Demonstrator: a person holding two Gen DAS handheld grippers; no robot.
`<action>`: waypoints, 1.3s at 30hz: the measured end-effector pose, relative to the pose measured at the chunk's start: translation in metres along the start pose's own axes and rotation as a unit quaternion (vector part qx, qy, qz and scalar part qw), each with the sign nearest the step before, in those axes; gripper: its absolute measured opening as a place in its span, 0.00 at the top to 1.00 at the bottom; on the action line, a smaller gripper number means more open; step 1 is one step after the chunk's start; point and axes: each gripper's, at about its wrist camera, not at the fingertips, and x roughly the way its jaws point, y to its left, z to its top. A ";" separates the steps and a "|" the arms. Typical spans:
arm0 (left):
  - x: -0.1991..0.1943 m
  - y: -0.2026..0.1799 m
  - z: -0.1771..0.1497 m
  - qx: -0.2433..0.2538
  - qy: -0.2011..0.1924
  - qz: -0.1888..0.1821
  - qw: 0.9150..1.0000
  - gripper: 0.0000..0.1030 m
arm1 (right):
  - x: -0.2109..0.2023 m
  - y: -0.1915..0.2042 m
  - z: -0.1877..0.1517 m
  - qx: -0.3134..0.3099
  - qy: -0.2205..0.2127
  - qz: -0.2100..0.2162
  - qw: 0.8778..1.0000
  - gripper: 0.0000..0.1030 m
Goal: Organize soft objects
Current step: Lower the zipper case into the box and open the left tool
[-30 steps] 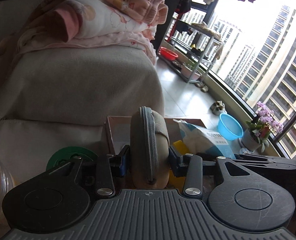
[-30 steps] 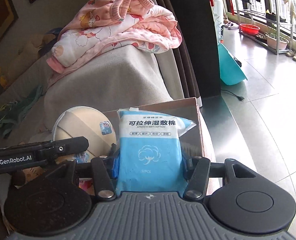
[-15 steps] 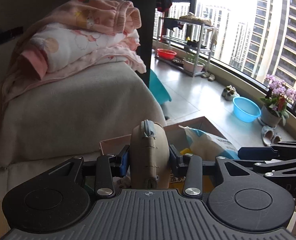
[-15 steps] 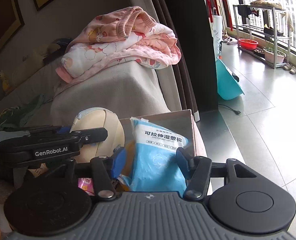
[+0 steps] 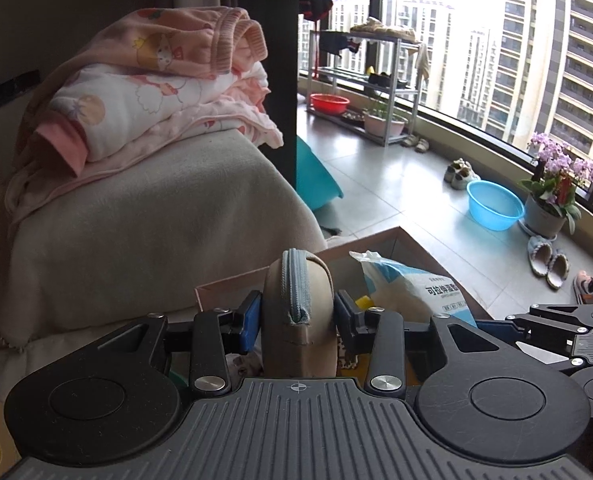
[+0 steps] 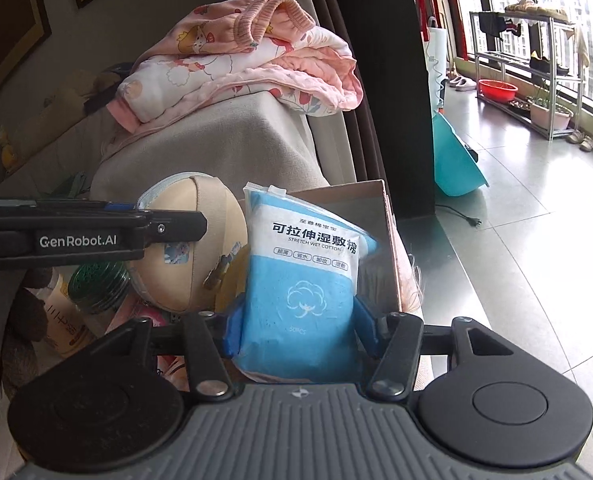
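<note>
Left tool is clamped on a round beige zip pouch, held edge-up so the grey zipper faces the camera; its jaws have just been closing slightly on the soft shell. Right tool is closed on a blue cotton-pad packet, crinkly film, held upright by its lower sides. Both items are kept over the cardboard box, judged ready for sorting into it

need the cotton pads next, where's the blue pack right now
Right wrist view, centre: the blue pack is clamped in the right claw, over the cardboard box.
</note>
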 end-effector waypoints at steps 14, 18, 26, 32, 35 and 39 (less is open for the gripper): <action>-0.027 -0.005 0.008 -0.004 0.015 -0.073 0.997 0.79 | -0.033 0.003 -0.006 -0.029 -0.042 0.003 0.999 0.37; -0.010 -0.012 0.000 -0.010 0.035 -0.093 0.995 0.80 | -0.037 0.008 -0.003 -0.046 -0.060 -0.013 0.997 0.56; -0.046 0.005 0.022 0.008 -0.049 0.006 0.999 0.77 | -0.017 0.005 0.002 -0.022 -0.057 -0.015 0.998 0.58; 0.000 0.001 0.008 -0.013 -0.004 -0.040 0.999 0.74 | -0.023 0.007 -0.003 -0.038 -0.055 -0.014 0.998 0.58; -0.004 -0.022 0.002 0.027 0.003 -0.077 0.997 0.72 | -0.025 0.003 -0.006 -0.041 -0.050 -0.012 0.998 0.58; -0.003 -0.030 -0.003 0.069 0.012 -0.054 0.996 0.77 | -0.021 0.008 -0.005 -0.040 -0.055 -0.007 0.998 0.58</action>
